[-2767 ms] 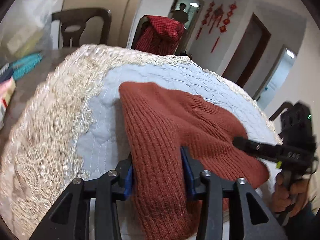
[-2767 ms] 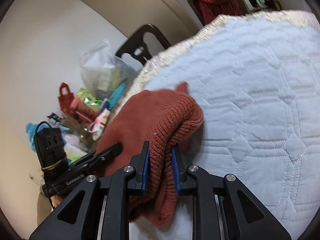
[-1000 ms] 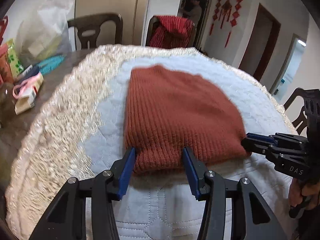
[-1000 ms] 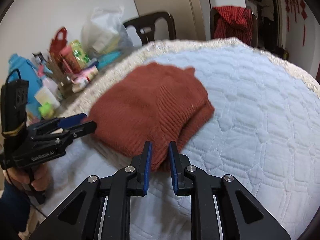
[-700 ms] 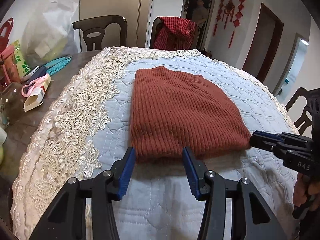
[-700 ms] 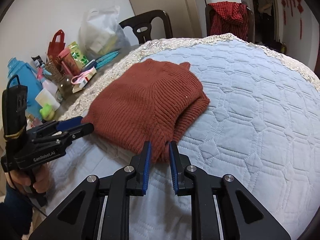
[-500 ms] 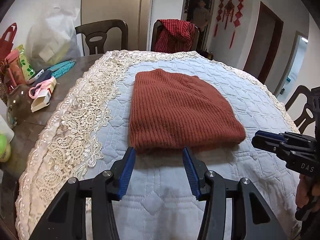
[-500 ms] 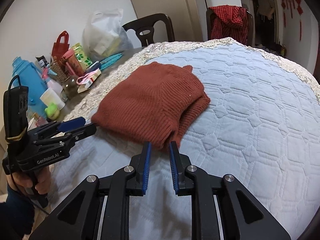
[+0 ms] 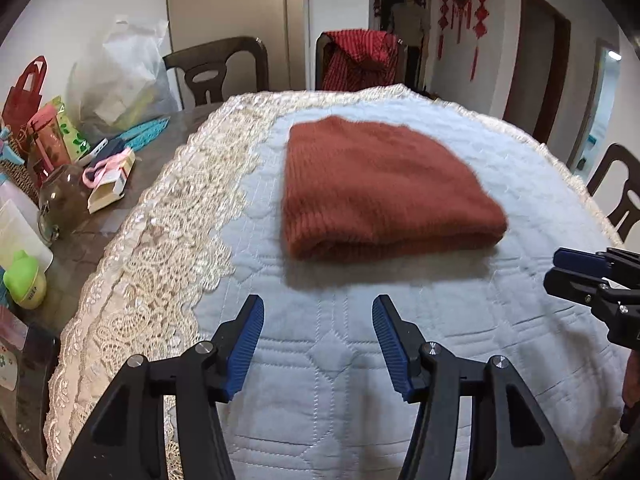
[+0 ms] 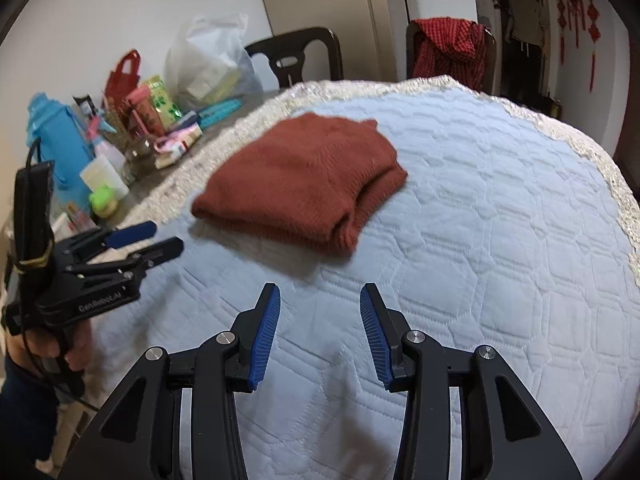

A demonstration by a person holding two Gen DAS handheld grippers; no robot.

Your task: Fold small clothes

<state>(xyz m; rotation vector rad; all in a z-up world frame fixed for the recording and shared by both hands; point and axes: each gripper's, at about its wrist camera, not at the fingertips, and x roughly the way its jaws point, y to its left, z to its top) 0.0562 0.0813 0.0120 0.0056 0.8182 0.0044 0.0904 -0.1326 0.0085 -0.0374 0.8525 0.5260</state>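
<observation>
Sweater (image 9: 380, 188): rust knit, folded, lying on quilted cloth (image 9: 340, 380). Left gripper (image 9: 318, 332), right gripper (image 10: 318, 320): jaws just opening, released, nothing between, apart from sweater.

My left gripper (image 9: 318, 340) is a black angular frame with two ribbed blue pads (image 9: 244, 350) and round silver screws at the joints; my right gripper (image 10: 319, 334) is built the same, black arms with triangular cut-outs, blue ridged pads (image 10: 266, 336), silver screw heads; seen from the right wrist view, the left unit carries white lettering on its side, a tall black block strapped on with a yellow band, and a thin black cable trailing down; my left hand (image 10: 52, 350) comes out of a dark blue sleeve (image 10: 20, 408).
</observation>
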